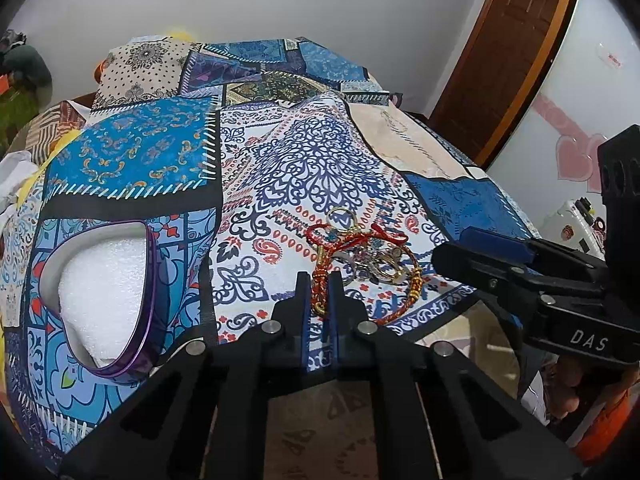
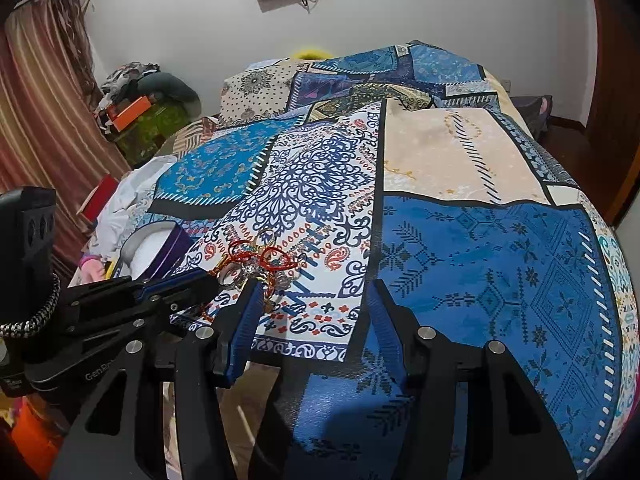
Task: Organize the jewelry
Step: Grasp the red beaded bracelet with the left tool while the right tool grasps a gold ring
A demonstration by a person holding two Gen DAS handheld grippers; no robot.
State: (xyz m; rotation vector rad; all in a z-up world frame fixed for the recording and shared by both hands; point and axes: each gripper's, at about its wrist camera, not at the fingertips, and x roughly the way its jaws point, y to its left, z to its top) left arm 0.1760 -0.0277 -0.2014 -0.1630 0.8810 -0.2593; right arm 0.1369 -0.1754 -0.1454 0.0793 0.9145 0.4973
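A tangle of jewelry (image 1: 362, 254) lies on the patterned bedspread near its front edge: red thread bracelets, gold rings and bangles. My left gripper (image 1: 319, 286) is shut on the red-and-gold thread bracelet (image 1: 318, 292) at the near end of the pile. A purple heart-shaped box (image 1: 106, 292) with white foam inside stands open to the left. My right gripper (image 2: 314, 292) is open and empty, with its left finger beside the pile (image 2: 260, 266). The box also shows in the right wrist view (image 2: 154, 250).
The patchwork bedspread (image 2: 500, 272) covers the whole bed. The right gripper's body (image 1: 540, 280) reaches in from the right in the left wrist view. A wooden door (image 1: 504, 52) is at the back right. Clutter and a curtain (image 2: 36, 128) stand to the left.
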